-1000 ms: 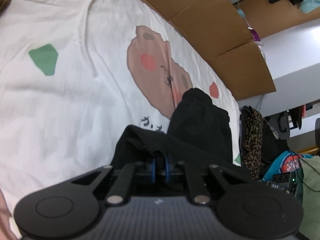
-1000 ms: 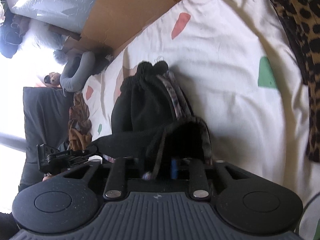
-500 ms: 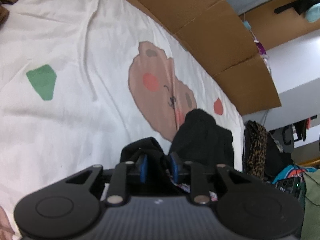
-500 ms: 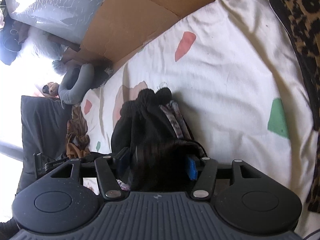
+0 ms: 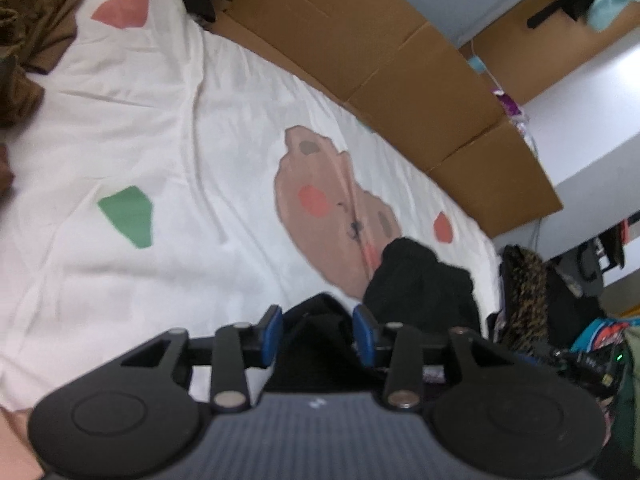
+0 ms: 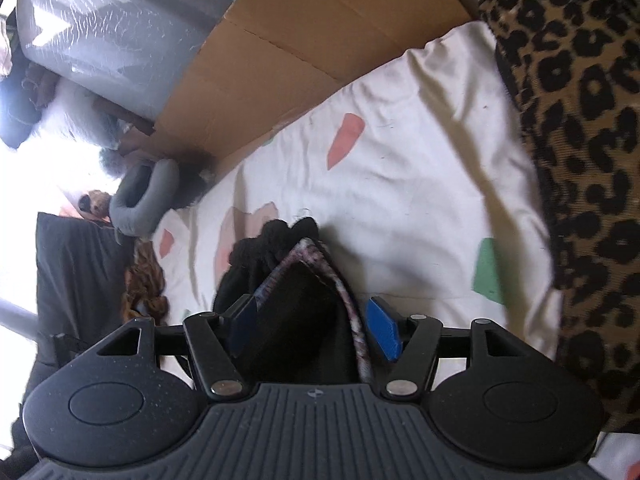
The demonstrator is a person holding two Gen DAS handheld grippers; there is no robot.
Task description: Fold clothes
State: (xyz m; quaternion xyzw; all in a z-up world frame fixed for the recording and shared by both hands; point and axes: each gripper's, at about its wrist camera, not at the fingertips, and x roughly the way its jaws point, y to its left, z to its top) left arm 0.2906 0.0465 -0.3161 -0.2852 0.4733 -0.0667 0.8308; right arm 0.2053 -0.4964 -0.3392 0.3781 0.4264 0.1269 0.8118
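Note:
A black garment (image 5: 420, 280) lies folded in a small bundle on the white printed bed sheet (image 5: 160, 128). My left gripper (image 5: 319, 326) hovers over its near edge. Its jaws are opening, and black cloth sits loose between the blue pads (image 5: 274, 324). In the right wrist view the same black garment (image 6: 296, 304), with a patterned trim along its fold, lies between the opening jaws of my right gripper (image 6: 312, 322). The right blue pad (image 6: 382, 328) stands clear of the cloth.
Brown cardboard panels (image 5: 380, 52) line the far side of the bed. A leopard-print cloth (image 6: 580, 160) covers the right side. A brown garment (image 5: 28, 40) lies at the far left corner, and a grey neck pillow (image 6: 140, 200) rests by the cardboard. Clutter (image 5: 580, 320) crowds the bed's right end.
Both grippers were shut on the black garment's edge; their jaws have since spread and let the cloth go. Both have lifted and drawn back a little, and the cloth has settled onto the bundle.

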